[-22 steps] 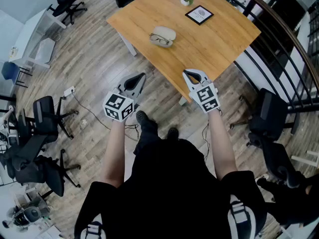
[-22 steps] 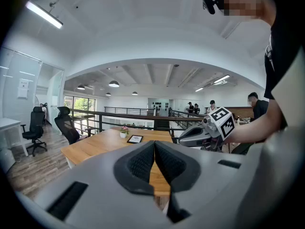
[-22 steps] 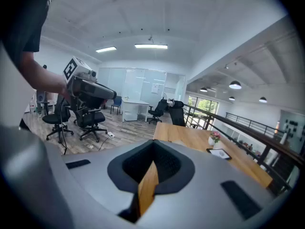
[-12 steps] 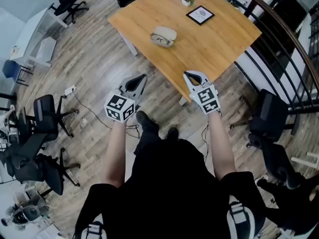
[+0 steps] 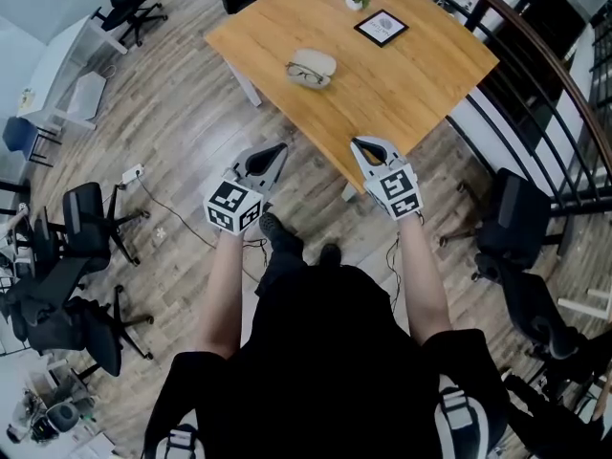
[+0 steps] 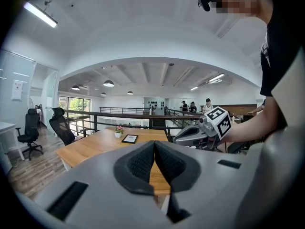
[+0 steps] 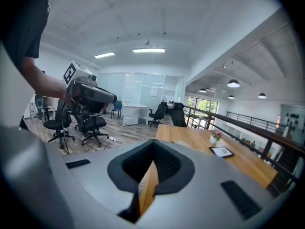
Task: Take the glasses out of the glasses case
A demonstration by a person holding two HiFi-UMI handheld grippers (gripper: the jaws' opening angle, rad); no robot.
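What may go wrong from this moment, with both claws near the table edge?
The left claw and right claw are shut and empty; they must open before reaching the beige oval glasses case. The case may slide on the smooth wooden table. The thin dark glasses may slip or bend.

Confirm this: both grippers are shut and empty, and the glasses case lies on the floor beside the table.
Wrong in one respect: the head view shows the glasses case lying on top of the table, not down beside it. The rest stands: the left gripper and the right gripper are both shut and empty.
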